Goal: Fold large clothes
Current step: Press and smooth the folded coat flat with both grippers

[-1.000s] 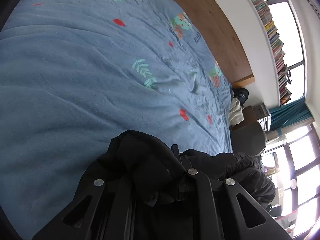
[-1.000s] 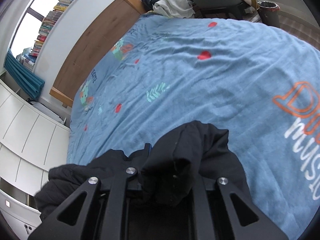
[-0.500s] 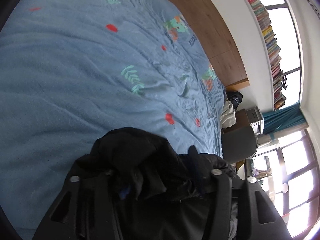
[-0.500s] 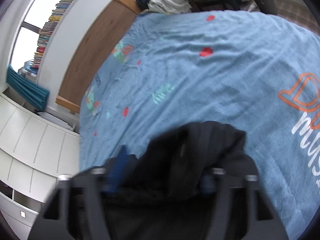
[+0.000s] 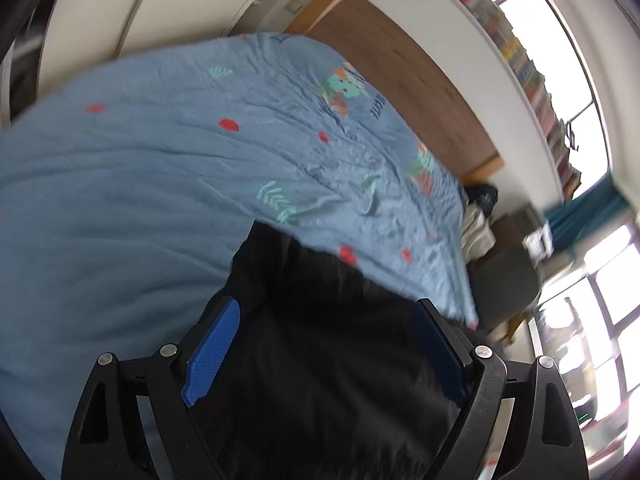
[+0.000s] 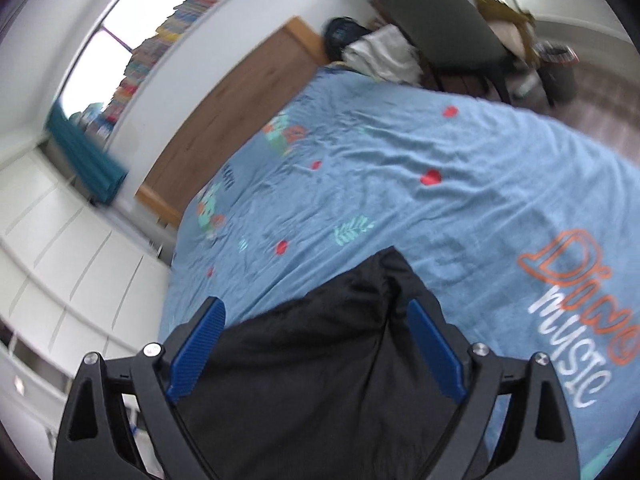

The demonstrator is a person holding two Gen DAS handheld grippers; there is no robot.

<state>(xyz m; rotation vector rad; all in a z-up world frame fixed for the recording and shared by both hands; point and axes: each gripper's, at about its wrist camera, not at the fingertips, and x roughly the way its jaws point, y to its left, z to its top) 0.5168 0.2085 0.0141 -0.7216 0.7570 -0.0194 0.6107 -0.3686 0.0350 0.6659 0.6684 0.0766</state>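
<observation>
L gripper [image 5: 326,334] is sitting at the bottom of the left wrist view w/ its jaws spread wide, blue pads [image 5: 212,354] well apart and gripping nothing. The black garment [image 5: 328,340] is lying between and under the fingers, filling the lower centre of the frame, w/ its far edge running up to mid-frame over the blue bedspread [image 5: 120,184]. Whether the cloth is touching the pads can't be told; it's dark and a bit blurred.

R gripper [image 6: 316,334] is showing the same in the right wrist view: jaws wide open, blue pads [image 6: 196,350] on either side of the cloth, not pinching it. The black garment [image 6: 320,364] is spreading across the lower centre, w/ a crease running down from its top corner at mid-frame, resting on the bedspread [image 6: 400,168].

The bedspread is carrying red dots, green leaf prints and, at the right of the right wrist view, orange-and-white lettering [image 6: 576,292]. A wooden headboard [image 6: 236,108] is standing at upper centre-left there, w/ a row of books [image 6: 160,36] above it. A chair [image 6: 436,28] piled w/ clothes is sitting at upper right. White cupboards [image 6: 52,232] are filling the left edge.
</observation>
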